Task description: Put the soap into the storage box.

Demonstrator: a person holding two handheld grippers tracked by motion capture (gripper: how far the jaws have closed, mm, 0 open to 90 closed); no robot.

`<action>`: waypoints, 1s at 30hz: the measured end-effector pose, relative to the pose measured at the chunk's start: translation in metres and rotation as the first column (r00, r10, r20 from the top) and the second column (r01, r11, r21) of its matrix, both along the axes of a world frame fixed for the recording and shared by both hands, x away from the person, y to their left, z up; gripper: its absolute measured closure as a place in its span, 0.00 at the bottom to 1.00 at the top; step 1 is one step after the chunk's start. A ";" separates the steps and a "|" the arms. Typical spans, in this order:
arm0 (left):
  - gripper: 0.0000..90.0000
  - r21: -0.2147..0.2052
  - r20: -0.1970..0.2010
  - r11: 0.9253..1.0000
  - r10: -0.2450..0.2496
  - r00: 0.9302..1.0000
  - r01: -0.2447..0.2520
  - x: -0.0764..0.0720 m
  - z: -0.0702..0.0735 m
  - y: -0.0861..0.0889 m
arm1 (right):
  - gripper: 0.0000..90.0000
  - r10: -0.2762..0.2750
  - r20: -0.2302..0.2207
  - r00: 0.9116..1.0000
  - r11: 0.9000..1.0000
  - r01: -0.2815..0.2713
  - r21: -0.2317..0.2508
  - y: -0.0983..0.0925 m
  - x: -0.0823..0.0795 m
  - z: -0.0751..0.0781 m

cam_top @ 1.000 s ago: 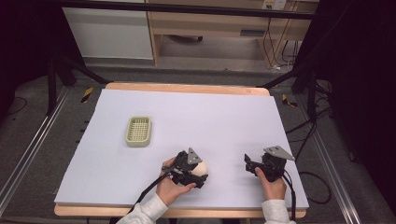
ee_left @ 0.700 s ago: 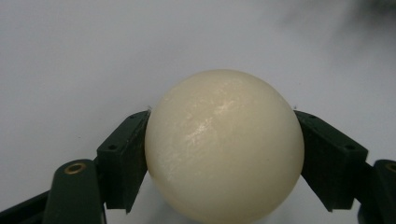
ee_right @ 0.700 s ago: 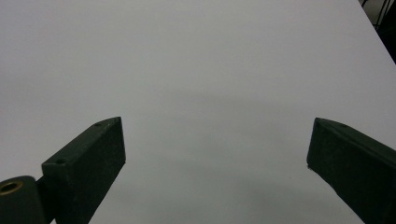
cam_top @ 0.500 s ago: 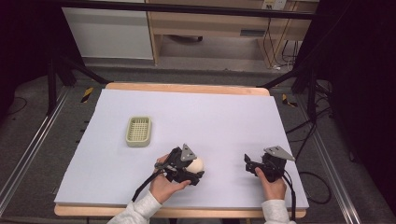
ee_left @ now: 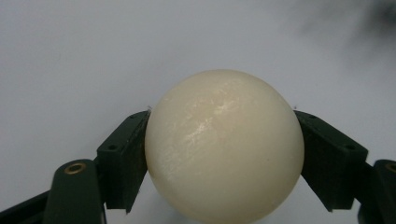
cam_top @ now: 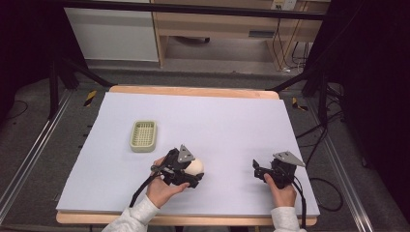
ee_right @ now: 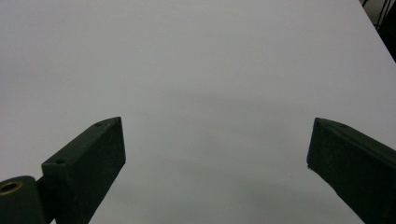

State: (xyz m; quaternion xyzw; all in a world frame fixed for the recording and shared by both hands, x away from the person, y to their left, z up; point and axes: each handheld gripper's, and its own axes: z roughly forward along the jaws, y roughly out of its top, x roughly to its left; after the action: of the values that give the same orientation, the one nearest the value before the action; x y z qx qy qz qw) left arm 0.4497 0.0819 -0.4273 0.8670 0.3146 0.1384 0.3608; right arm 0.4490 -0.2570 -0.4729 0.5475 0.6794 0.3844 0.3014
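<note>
Cream-white ball (ee_left: pixel 224 149), smooth and faintly glossy, with pale streaks of sheen across the upper face; round all over, so no long axis and no pointing direction to tell. Pinched at its widest part between the two black jaws of the left gripper (ee_left: pixel 223 161), one flat matte pad pressed to each side. Seen from the high view as a pale egg-like blob (cam_top: pixel 195 166) at the tip of the left gripper (cam_top: pixel 186 170), at the near-middle part of the table, slightly left of centre. Whether resting on the surface or raised just above it: cannot tell. Grey three-cornered plate on top of that gripper, cable trailing back past the left hand (cam_top: pixel 162 187) and its light sleeve.

Under and around it, a flat, matte, pale lavender-white sheet (cam_top: pixel 217 125) covering a table with a light wooden edge (cam_top: pixel 193 91).

Up and to the left, well apart from the ball, a small pale green rectangular tray (cam_top: pixel 143 136) with rounded corners and a gridded floor, long axis running away from the person.

To the right, well apart, the right gripper (ee_right: pixel 215 154) held low over bare sheet, black blocky jaws spread wide with nothing between them; in the high view (cam_top: pixel 263 170), gripped by the right hand (cam_top: pixel 283 193).
</note>
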 end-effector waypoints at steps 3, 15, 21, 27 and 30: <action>0.26 0.001 0.000 1.000 0.002 1.000 -0.002 0.001 0.001 0.003 | 0.05 0.000 -0.001 1.000 1.000 0.000 0.000 0.000 0.000 0.000; 0.26 -0.011 0.005 1.000 0.026 1.000 -0.026 0.005 0.007 0.018 | 0.05 0.000 -0.001 1.000 1.000 0.000 -0.001 0.000 0.000 0.000; 0.26 -0.023 0.005 0.999 0.046 0.999 -0.045 0.007 0.011 0.030 | 0.05 0.001 -0.002 1.000 1.000 -0.001 -0.002 0.000 0.000 0.000; 0.26 -0.028 0.007 0.997 0.067 0.998 -0.067 0.010 0.015 0.041 | 0.05 0.002 -0.002 1.000 1.000 -0.002 -0.001 0.000 0.000 -0.001; 0.26 -0.029 0.011 0.997 0.074 0.997 -0.074 0.011 0.016 0.043 | 0.05 0.003 -0.003 1.000 1.000 -0.003 0.000 0.001 0.000 -0.001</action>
State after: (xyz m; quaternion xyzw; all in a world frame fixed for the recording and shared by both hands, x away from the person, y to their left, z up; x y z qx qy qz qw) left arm 0.4610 0.1253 -0.4113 0.8487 0.3462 0.1522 0.3698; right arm 0.4487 -0.2561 -0.4736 0.5471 0.6807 0.3839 0.2999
